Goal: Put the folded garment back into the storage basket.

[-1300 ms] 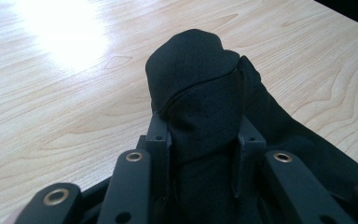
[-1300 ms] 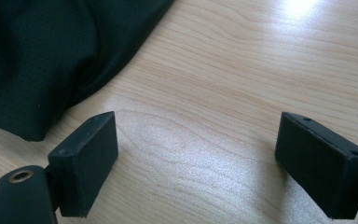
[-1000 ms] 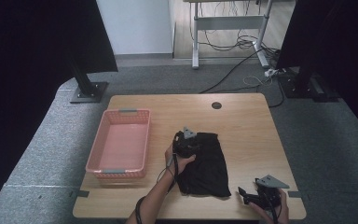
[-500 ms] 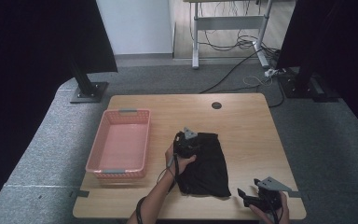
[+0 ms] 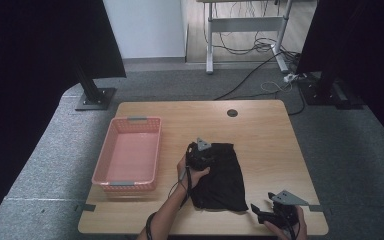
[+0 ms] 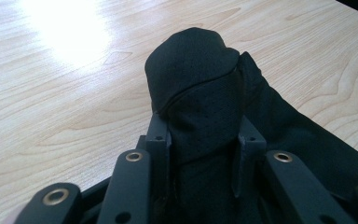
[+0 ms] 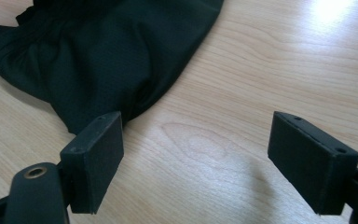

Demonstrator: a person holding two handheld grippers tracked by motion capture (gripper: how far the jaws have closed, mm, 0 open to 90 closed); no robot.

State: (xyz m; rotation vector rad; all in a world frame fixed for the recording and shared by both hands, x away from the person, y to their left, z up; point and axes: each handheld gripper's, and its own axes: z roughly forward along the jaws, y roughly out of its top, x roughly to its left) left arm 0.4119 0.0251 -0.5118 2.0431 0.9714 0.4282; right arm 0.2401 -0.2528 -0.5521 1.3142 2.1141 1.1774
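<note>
— Hardly anything has shifted since a second ago: the right tool (image 5: 260, 216) has only edged a little along the near edge of the worktop (image 5: 260, 130), and the black cloth (image 5: 220, 180) lies where it did.

— Where's the cloth, going by the pink basket (image 5: 130, 152)?

— Just right of the basket, apart from it, long axis running from far edge to near edge.

— And the tools?

— The left tool (image 6: 200, 140) is clamped on a bunched fold at the cloth's far end. The right tool's jaws stand wide with nothing between them; the cloth's near corner (image 7: 98, 116) lies just ahead and to its left, so that hand is nearer it.
</note>
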